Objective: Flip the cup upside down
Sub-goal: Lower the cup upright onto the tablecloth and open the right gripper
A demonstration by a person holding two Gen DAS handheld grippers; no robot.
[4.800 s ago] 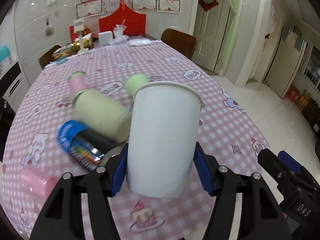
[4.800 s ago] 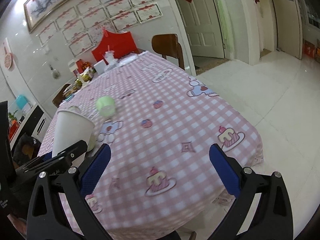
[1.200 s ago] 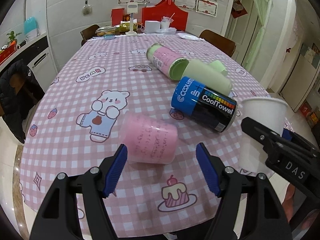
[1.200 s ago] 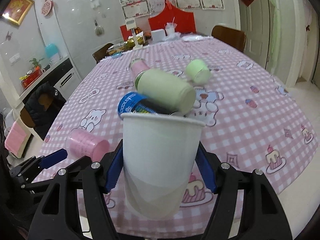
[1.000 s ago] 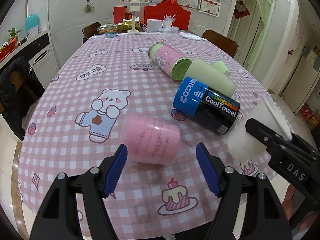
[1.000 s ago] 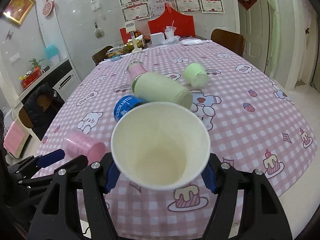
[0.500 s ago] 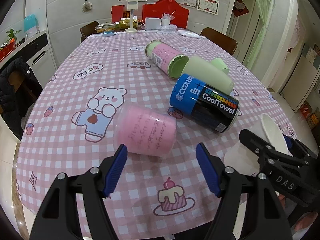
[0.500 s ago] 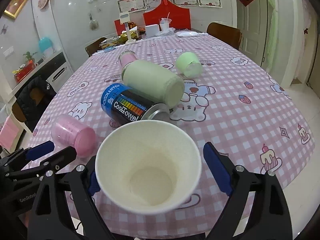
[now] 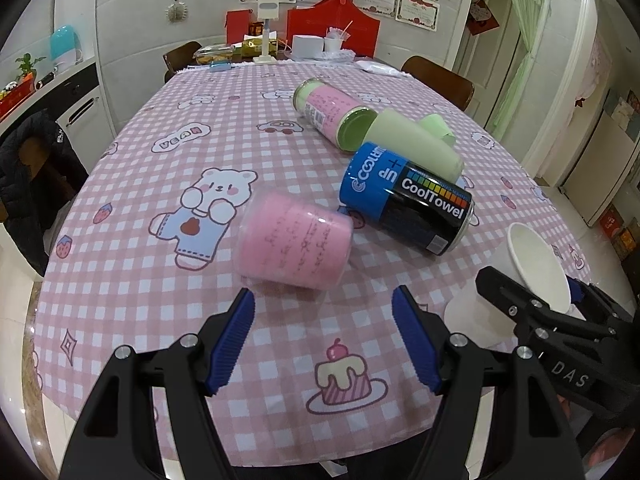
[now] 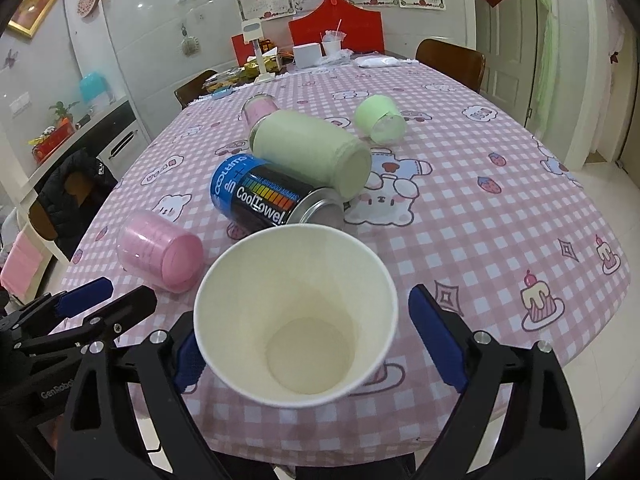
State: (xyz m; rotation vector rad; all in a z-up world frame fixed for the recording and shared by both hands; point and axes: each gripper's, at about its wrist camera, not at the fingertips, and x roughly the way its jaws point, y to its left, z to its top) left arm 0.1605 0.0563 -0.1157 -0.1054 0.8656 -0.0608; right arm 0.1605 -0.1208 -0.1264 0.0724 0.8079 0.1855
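A white paper cup (image 10: 296, 316) sits between the fingers of my right gripper (image 10: 316, 332), its open mouth tilted toward the camera. The jaws stand wide: the left pad touches the cup wall, the right pad (image 10: 436, 336) is clear of it. In the left wrist view the same cup (image 9: 520, 272) leans on the table near the front right edge, with the right gripper behind it. My left gripper (image 9: 322, 340) is open and empty above the tablecloth, just in front of a pink cup (image 9: 294, 246) lying on its side.
On the pink checked tablecloth (image 9: 160, 280) lie a blue and black CoolTowel can (image 9: 404, 200), a pale green cup (image 9: 416, 148), a pink and green can (image 9: 328, 116) and a small green cup (image 10: 380, 118). Chairs and clutter stand at the far end.
My right gripper carried the white cup, tipped it mouth toward the camera and lowered it to the table edge. Its jaws have opened. The left gripper stayed open and shifted slightly.
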